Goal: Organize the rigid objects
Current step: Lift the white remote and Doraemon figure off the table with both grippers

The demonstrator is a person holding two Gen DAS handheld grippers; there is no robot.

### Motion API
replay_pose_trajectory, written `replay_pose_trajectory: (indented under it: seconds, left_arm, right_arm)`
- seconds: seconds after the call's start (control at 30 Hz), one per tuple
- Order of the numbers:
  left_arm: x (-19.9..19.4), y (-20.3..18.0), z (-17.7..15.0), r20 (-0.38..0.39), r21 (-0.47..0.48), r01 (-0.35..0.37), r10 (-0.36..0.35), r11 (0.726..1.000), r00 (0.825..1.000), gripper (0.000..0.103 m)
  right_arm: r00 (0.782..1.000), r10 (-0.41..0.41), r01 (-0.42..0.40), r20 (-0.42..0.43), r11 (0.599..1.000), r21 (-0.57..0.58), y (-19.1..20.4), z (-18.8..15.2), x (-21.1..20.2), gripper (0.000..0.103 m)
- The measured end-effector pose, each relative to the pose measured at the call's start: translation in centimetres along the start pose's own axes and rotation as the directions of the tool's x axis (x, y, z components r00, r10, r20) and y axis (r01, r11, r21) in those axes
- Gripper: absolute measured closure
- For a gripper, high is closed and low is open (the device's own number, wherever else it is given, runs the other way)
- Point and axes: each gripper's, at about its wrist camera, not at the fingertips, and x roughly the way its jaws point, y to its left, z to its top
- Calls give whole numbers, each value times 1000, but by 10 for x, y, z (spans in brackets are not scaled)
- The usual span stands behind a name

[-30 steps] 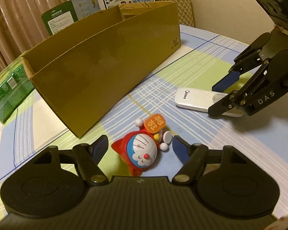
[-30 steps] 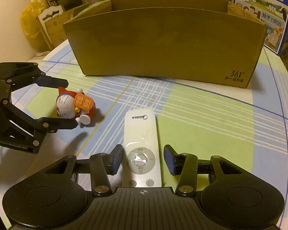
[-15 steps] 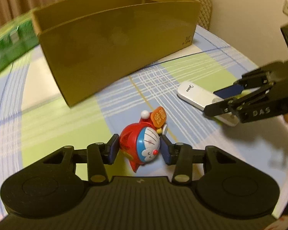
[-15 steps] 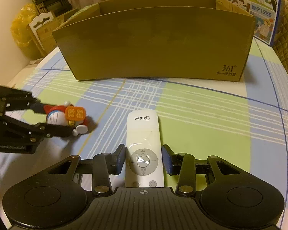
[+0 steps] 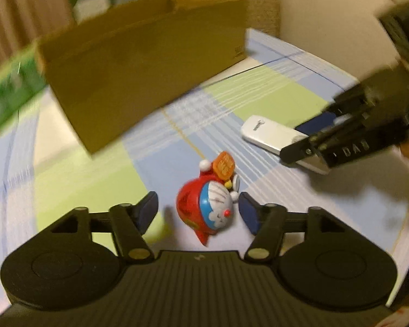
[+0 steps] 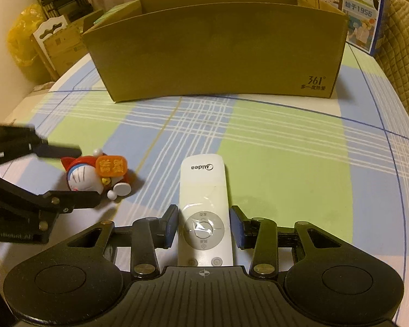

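A red and blue Doraemon figure [image 5: 208,209] with an orange tag lies on the checked tablecloth; it also shows in the right wrist view [image 6: 95,173]. My left gripper [image 5: 197,212] is open around it, with gaps on both sides. A white Midea remote [image 6: 204,209] lies flat; it also shows in the left wrist view [image 5: 275,137]. My right gripper [image 6: 204,230] stands around the remote's lower half, its pads close to the sides with thin gaps. An open brown cardboard box [image 6: 218,54] stands beyond both.
Green cartons [image 5: 11,90] lie left of the box. A blue printed milk carton [image 6: 349,8] stands behind its right end. A quilted chair back [image 6: 403,54] is at the right. Cardboard and a yellow bag [image 6: 21,41] sit off the table's far left.
My left gripper was nearly shut on the figure half a second ago and has opened wide; the figure lies tilted between the fingers. The right gripper has closed in a little around the remote.
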Motion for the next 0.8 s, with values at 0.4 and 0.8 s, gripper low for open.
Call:
replay_pose_trajectory:
  seconds: [0.4,0.8]
  left_arm:
    - [16,-14,-3,-19,221,-8,12,975,1000,60]
    - [19,0,-3,-29,-6,-20,20,1000,999,59]
  right_arm:
    - [1000,2,-3,14,1000,31,-3,5,4,65]
    - [1000,9,-11,21,998,54,-5,6,4,65]
